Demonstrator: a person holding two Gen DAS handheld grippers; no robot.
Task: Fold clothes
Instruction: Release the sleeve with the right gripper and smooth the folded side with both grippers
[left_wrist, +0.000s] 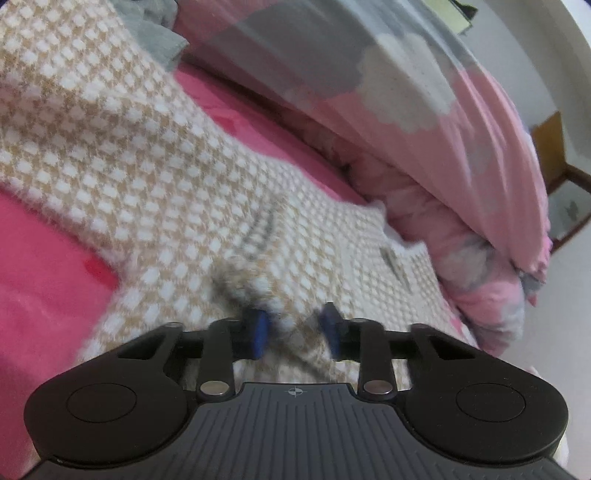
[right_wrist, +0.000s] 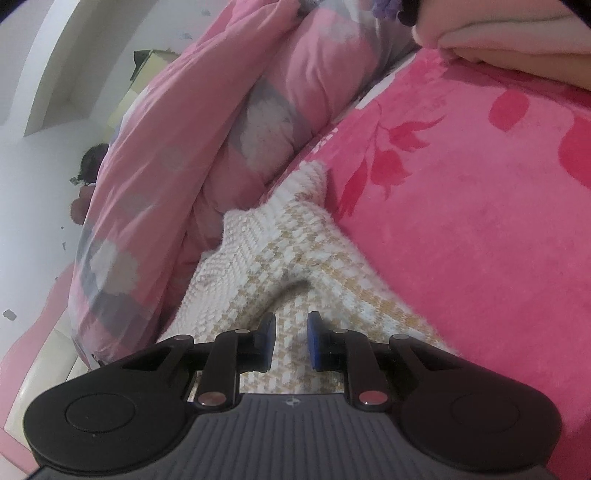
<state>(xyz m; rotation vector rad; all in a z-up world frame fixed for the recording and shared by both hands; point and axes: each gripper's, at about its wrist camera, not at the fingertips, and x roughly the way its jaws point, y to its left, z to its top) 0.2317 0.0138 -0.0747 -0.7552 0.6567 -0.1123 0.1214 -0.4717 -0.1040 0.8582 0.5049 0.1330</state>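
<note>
A beige-and-white houndstooth knit sweater (left_wrist: 129, 155) lies spread over the pink bed cover (left_wrist: 44, 295). My left gripper (left_wrist: 295, 330) sits low on its near part, and its blue pads pinch a raised bunch of the knit; this view is blurred. In the right wrist view a narrower part of the same sweater (right_wrist: 258, 251) runs away from me to a white ribbed edge. My right gripper (right_wrist: 291, 341) is shut on a fold of that knit, which rises in a ridge just ahead of the pads.
A rolled pink quilt with grey and white patches (left_wrist: 443, 129) (right_wrist: 177, 166) lies along the sweater's far side. Pink floral bed cover (right_wrist: 461, 221) stretches to the right. Folded cream cloth (right_wrist: 517, 44) sits at the top right. A grey garment (left_wrist: 159, 33) lies beyond the sweater.
</note>
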